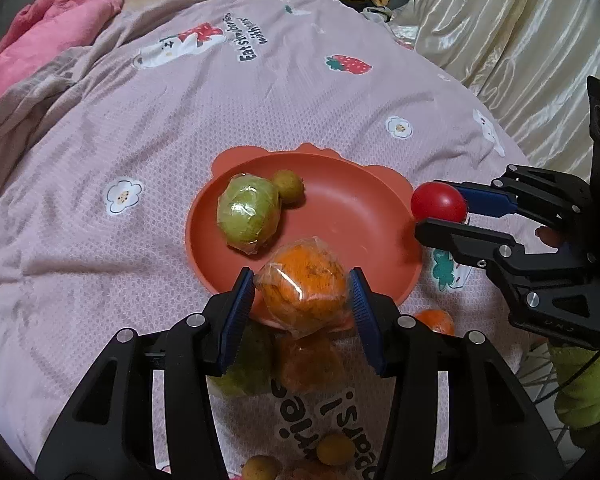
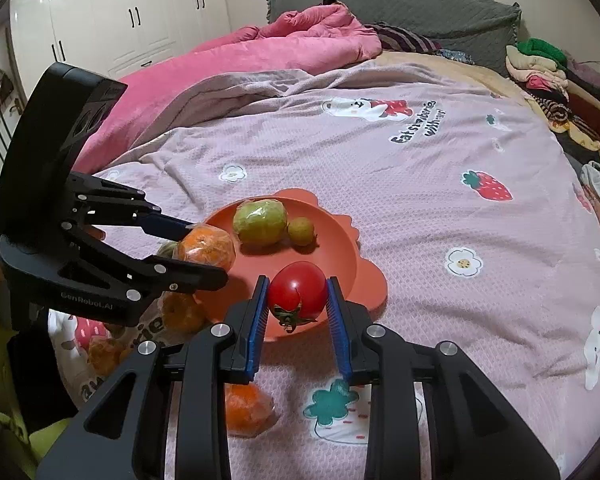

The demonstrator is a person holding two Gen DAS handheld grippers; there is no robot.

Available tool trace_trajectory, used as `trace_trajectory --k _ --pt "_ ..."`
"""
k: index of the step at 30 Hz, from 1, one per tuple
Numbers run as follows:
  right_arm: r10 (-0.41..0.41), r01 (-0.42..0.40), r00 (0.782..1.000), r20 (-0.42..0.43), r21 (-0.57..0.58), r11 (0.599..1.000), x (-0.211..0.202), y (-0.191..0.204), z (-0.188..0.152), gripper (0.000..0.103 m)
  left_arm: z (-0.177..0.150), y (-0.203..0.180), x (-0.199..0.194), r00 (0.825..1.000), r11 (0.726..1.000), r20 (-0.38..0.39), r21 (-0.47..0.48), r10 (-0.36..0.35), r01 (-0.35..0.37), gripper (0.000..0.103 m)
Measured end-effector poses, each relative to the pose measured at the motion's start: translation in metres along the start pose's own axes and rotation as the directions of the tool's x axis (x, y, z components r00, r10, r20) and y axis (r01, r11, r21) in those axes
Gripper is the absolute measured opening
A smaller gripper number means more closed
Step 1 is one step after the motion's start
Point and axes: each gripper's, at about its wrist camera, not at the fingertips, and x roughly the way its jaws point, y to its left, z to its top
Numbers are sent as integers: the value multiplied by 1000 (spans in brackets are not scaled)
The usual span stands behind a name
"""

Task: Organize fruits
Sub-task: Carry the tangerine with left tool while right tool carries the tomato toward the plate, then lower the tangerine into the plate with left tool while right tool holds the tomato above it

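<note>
An orange-red plate [image 1: 340,208] [image 2: 340,248] lies on the bed. On it sit a wrapped green fruit [image 1: 247,214] [image 2: 261,221] and a small yellow-green fruit [image 1: 287,186] [image 2: 301,231]. My left gripper [image 1: 302,288] [image 2: 204,252] is shut on a plastic-wrapped orange [image 1: 304,286] [image 2: 207,250] over the plate's near rim. My right gripper [image 2: 297,298] [image 1: 440,208] is shut on a red tomato [image 2: 297,294] [image 1: 439,202], held at the plate's right edge.
Loose fruit lies on the cover near the plate: wrapped oranges [image 2: 246,408] [image 1: 434,320], a green fruit [image 1: 246,360] and small yellow fruits [image 1: 334,448]. A pink blanket [image 2: 260,52] lies far left, folded clothes [image 2: 540,64] far right, and cream curtain [image 1: 520,40] beside the bed.
</note>
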Motion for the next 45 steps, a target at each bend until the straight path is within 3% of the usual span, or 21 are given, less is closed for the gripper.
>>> trace_trajectory --k 26,45 --pt "4 -10 994 -105 -55 998 40 4 9 27 4 10 12 1000 1000 -18 -18 -23 22 40" --pt "-8 -3 991 -136 -76 997 47 6 9 27 2 14 9 999 998 -8 -39 -44 44 41"
